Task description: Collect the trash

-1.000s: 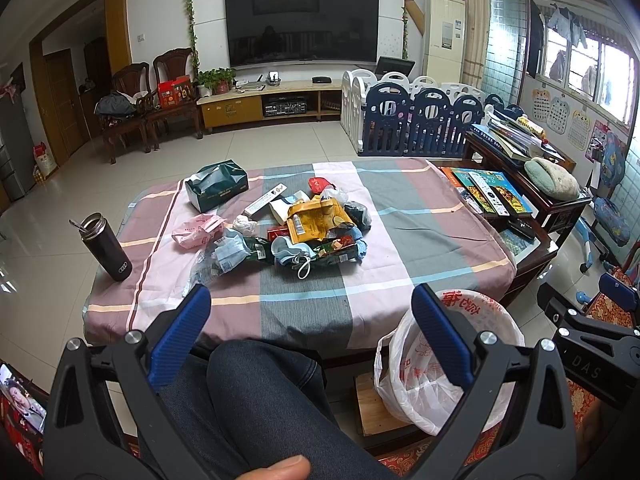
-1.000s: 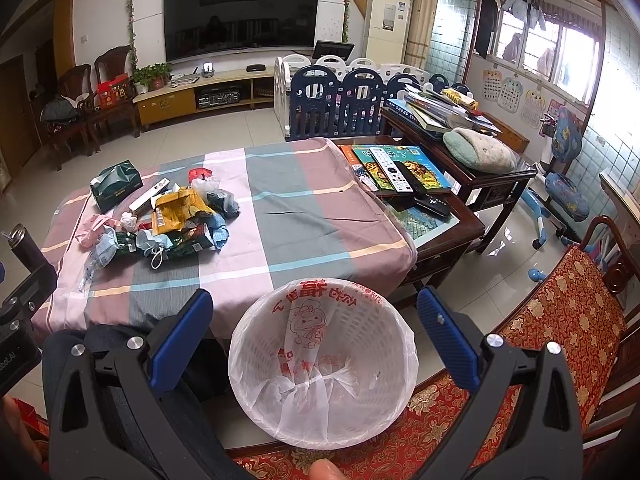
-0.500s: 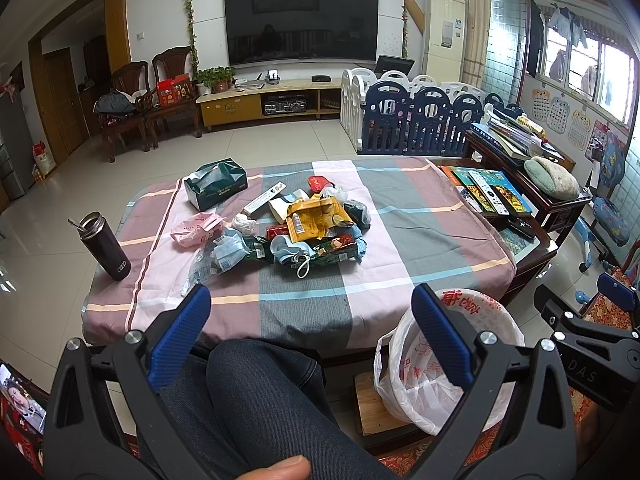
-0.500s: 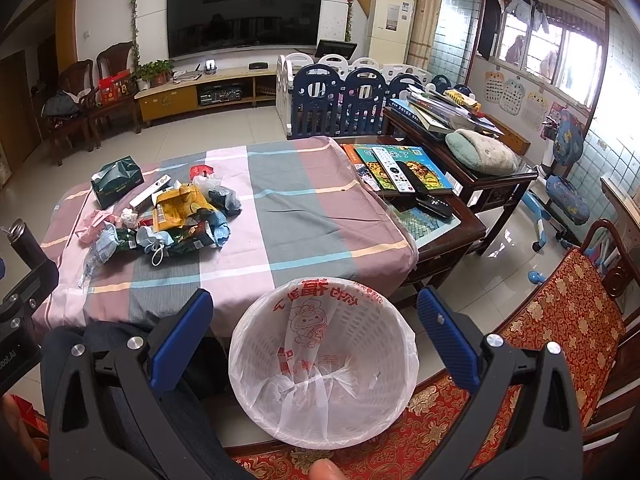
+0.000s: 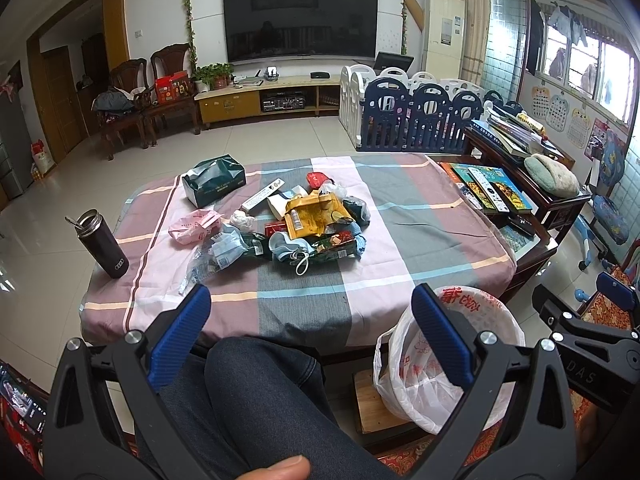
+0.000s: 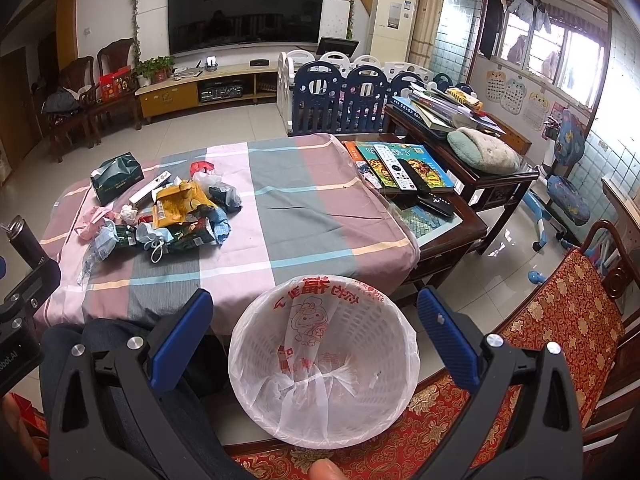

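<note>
A pile of trash (image 5: 304,228) lies on the checked tablecloth: yellow and green wrappers, blue face masks, crumpled tissue, pink packet; it also shows in the right wrist view (image 6: 176,216). A white basket lined with a plastic bag (image 6: 324,360) stands below the table's near edge, and shows in the left wrist view (image 5: 448,364). My left gripper (image 5: 308,320) is open and empty, held above my knee before the table. My right gripper (image 6: 316,324) is open and empty, straddling the basket's mouth from above.
A dark flask (image 5: 102,244) stands at the table's left edge. A green tissue box (image 5: 214,180) and a white remote (image 5: 262,196) lie behind the pile. A side table with books and remotes (image 6: 404,168) stands right. A red-cushioned chair (image 6: 560,312) is near right.
Both views have shifted slightly: the table and trash pile sit a little lower and nearer in frame. Both grippers stay open and empty.
</note>
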A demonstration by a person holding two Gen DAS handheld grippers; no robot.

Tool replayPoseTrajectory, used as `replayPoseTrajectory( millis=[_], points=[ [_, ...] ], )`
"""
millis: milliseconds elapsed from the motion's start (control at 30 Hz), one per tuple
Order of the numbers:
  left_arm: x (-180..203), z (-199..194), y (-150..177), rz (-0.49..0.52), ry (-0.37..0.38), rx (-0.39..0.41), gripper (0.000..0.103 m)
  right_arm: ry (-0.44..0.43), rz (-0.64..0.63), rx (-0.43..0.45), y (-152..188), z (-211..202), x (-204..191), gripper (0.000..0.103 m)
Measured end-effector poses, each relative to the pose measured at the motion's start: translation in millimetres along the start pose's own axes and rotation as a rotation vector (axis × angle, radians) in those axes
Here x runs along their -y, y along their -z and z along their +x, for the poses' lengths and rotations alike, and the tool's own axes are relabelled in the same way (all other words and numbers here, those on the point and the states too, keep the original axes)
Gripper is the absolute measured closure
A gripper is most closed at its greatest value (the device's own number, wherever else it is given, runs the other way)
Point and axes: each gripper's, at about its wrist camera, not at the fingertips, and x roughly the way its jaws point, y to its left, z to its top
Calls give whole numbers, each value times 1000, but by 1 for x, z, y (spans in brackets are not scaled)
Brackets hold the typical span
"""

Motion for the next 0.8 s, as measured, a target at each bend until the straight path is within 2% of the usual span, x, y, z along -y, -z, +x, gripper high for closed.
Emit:
replayPoseTrajectory(
  millis=[133, 233, 333, 433, 500, 600, 700, 733, 800],
  points=[
    [2, 2, 5, 2, 4, -9, 3, 3, -3, -3, 4, 1, -1, 3],
    [-7, 26, 17, -15, 19, -33, 3, 16, -10, -11, 12, 7, 1, 3],
    [-35, 68, 18, -88, -7, -100, 3, 10, 5, -9, 16, 16, 9, 3],
    [-83, 113, 23, -205, -62, -202, 4, -4, 17, -22, 16, 29, 15, 3],
    [-121, 135, 31, -315, -112, -240, 15, -20, 28, -41, 17, 39, 16, 8],
    [-161, 156, 41, -426, -160, -282, 33, -53, 18, -58, 19, 54, 7, 21],
    [-187, 178, 46, -488, -178, -315, 43, -100, -11, -94, 14, 74, -13, 40],
    [-196, 185, 48, -517, -176, -325, 44, -128, -10, -120, 12, 79, -20, 47],
    [-209, 207, 42, -559, -166, -335, 44, -183, -7, -152, 3, 85, -30, 48]
  ],
)
